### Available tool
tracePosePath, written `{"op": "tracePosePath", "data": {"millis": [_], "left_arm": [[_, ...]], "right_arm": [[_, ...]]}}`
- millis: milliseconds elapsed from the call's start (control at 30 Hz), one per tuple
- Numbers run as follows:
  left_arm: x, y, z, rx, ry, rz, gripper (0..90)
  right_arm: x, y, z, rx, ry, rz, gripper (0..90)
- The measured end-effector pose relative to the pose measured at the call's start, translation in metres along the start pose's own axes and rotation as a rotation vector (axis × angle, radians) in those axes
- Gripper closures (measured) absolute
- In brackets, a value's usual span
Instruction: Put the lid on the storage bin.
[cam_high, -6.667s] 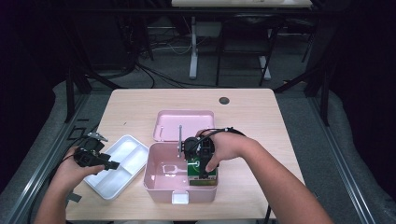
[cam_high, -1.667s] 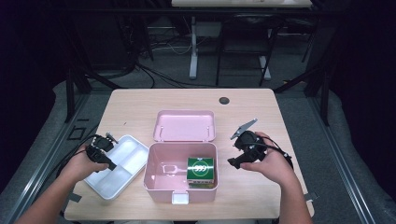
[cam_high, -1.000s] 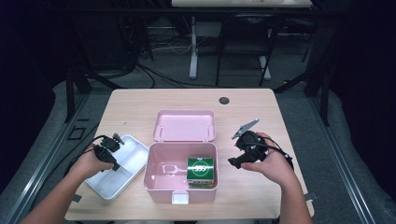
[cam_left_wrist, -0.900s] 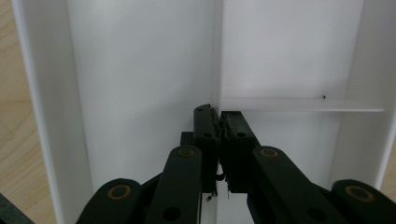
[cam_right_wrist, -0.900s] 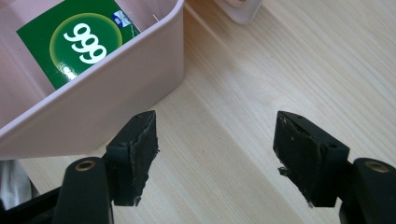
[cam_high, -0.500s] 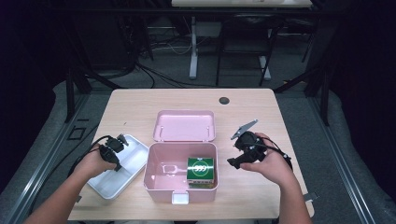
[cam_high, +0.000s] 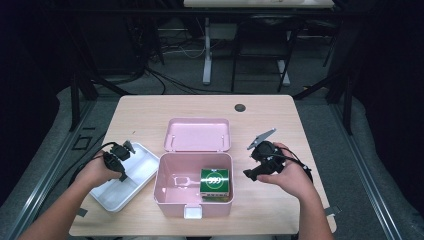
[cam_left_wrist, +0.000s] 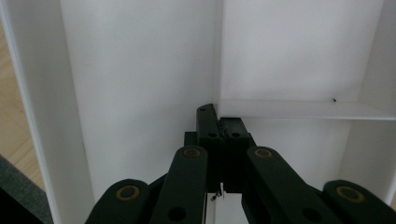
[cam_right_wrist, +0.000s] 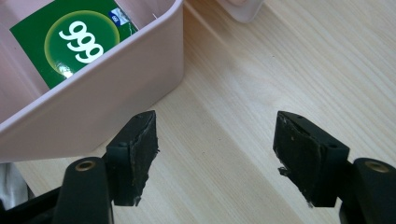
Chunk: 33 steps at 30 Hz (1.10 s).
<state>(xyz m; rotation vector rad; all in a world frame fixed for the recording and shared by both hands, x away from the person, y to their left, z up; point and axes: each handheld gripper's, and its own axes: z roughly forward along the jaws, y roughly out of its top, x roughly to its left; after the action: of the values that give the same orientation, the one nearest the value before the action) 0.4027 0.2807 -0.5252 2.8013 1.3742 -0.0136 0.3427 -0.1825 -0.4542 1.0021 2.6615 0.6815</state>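
An open pink box (cam_high: 194, 210) stands mid-table with its lid (cam_high: 197, 134) laid back. Inside it, at the right, lies a green packet (cam_high: 215, 182) printed "999", also seen in the right gripper view as the packet (cam_right_wrist: 70, 42) behind the box wall (cam_right_wrist: 107, 98). My right gripper (cam_high: 250, 175) hovers open just right of the box, with bare wood between its jaws (cam_right_wrist: 215, 154). A white divided tray (cam_high: 137, 167) lies left of the box. My left gripper (cam_high: 121, 170) reaches down into it and is shut (cam_left_wrist: 219, 126) on the tray's thin centre divider (cam_left_wrist: 218, 56).
A small black round disc (cam_high: 240, 107) sits near the table's far edge. Bare wood runs around the box to the right and behind the lid. The table's left edge is close beside the tray. Dark floor and cables lie beyond the table.
My left gripper has shifted right over the white tray, dropped into it and closed on the divider. The right gripper has held still beside the box since leaving the packet there.
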Motion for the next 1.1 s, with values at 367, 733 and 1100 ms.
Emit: {"op": "tracePosePath", "data": {"millis": [367,733,1100], "left_arm": [[0.003,-0.008,-0.031,-0.026,0.002,0.004,89.0],[0.000,-0.021,-0.063,-0.011,0.028,0.053,88.9],[-0.007,-0.028,-0.096,-0.041,0.048,0.152,88.9]], "right_arm": [[0.000,0.000,0.001,-0.002,-0.004,0.000,30.3],[-0.001,-0.001,0.001,0.000,-0.009,0.004,30.3],[0.000,0.000,0.003,0.015,-0.003,0.001,30.3]]}}
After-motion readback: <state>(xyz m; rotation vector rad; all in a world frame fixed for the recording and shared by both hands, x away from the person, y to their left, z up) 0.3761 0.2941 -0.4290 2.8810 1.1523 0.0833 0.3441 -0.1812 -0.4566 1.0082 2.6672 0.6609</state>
